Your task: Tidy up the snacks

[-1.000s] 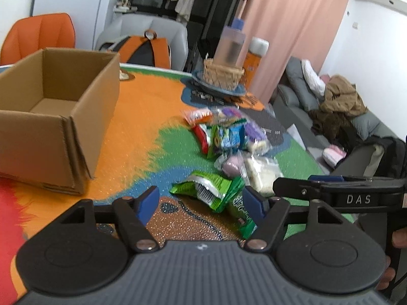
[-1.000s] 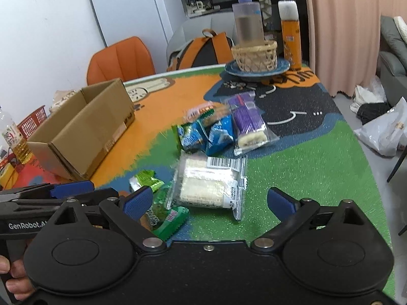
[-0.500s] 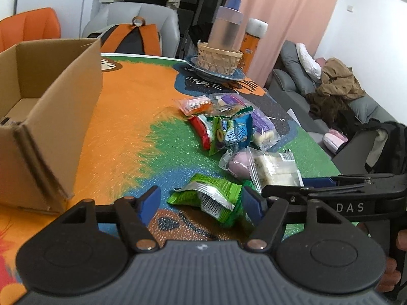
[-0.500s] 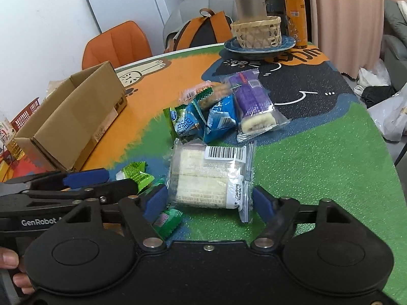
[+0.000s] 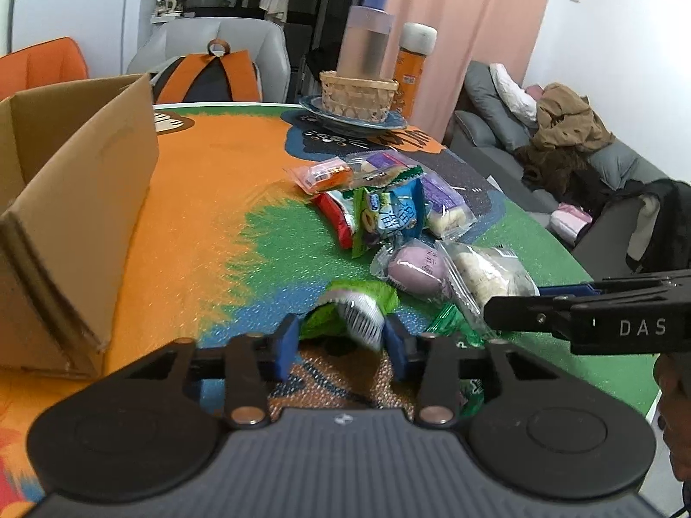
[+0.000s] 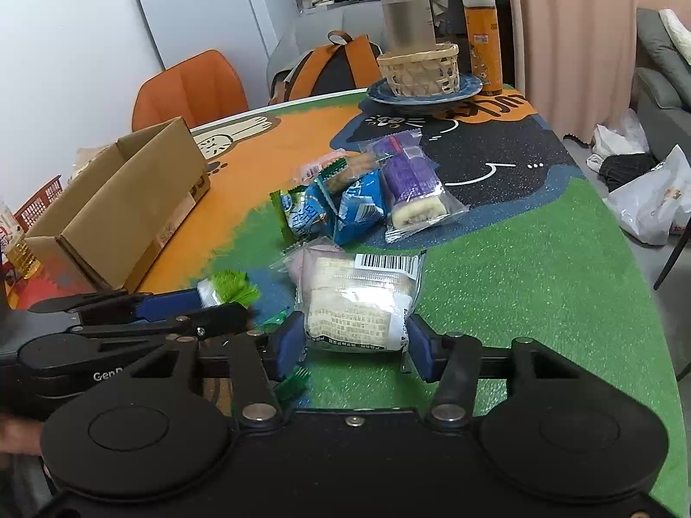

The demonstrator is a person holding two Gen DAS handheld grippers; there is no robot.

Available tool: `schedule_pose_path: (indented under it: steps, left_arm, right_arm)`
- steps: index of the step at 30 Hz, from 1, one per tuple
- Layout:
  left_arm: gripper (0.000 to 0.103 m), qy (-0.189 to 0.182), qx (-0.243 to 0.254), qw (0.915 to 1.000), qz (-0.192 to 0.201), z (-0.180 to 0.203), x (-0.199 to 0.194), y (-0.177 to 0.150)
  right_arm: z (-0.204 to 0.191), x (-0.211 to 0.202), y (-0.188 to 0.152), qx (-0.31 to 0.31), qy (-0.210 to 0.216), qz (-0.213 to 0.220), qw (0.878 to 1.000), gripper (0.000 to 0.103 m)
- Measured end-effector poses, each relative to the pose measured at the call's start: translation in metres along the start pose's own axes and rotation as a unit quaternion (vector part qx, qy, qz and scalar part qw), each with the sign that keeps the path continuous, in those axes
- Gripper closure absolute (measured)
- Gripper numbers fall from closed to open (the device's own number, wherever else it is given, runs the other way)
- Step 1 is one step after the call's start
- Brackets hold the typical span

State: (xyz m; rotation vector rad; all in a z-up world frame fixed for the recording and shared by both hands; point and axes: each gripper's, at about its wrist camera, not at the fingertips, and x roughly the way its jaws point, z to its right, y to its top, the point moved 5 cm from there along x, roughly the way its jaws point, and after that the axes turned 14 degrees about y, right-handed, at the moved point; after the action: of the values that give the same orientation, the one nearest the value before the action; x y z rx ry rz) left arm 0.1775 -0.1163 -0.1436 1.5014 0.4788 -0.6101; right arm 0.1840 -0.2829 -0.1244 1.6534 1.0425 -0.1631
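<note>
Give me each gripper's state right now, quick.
Left gripper: jaws just closing, pads pressing the crinkled green foil snack packet.
Right gripper: jaws just closing, clamped on the clear-wrapped white cake pack.

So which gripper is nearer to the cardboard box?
Left. The left gripper, closing on the green packet, sits beside the cardboard box; the right gripper is further away.

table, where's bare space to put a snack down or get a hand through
Bare: the orange stretch between the cardboard box and the snack pile, and the green patch on the pile's far side, out to the table edge. Crowded: the pile itself, and the near edge where both claws sit.
</note>
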Motion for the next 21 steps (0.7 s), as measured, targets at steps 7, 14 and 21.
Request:
schedule_pose_path:
  steps: [7, 14, 21]
  left_arm:
    - [0.103, -0.001, -0.031, 0.9994, 0.012, -0.014, -0.018, 0.006]
    - [0.099, 0.023, -0.029, 0.9992, 0.013, -0.021, -0.025, 0.009]
    - [0.055, 0.043, -0.025, 0.9985, 0.023, -0.021, -0.019, 0.016]
  right_arm:
    - [-0.009, -0.008, 0.004, -0.008, 0.003, 0.016, 1.0, 0.053]
    - [-0.02, -0.009, 0.008, -0.02, 0.005, 0.021, 1.0, 0.053]
    - [-0.016, -0.009, 0.007, -0.013, 0.003, 0.028, 1.0, 0.053]
